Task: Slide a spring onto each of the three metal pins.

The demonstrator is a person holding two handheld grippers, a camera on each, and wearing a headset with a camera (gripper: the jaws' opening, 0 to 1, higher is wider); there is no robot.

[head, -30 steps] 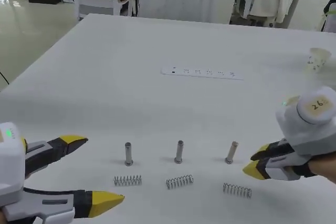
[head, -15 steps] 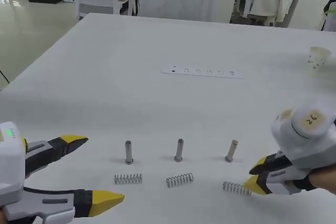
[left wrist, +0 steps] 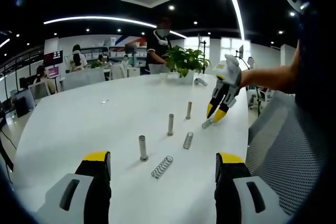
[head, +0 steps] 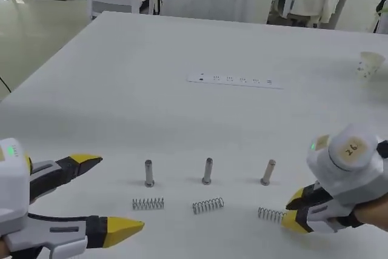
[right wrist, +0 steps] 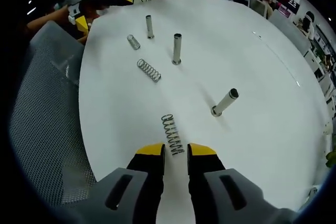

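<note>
Head view: three metal pins [head: 207,171] stand in a row on the table [head: 182,47], with springs [head: 208,206] lying before them.

Left gripper view: the left hand-held gripper [left wrist: 163,157] gapes wide.

Right gripper view: the right hand-held gripper [right wrist: 176,149], narrowly parted, straddles one end of the rightmost spring [right wrist: 172,134].

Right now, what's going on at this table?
A person works two handheld grippers at a white table. The left pin, middle pin and right pin stand upright, all bare, each with a spring lying flat before it. The right gripper is at the right spring, its narrowly open jaws astride the near end, not visibly clamping. The left spring and middle spring lie untouched; the left gripper hovers wide open, holding nothing.
</note>
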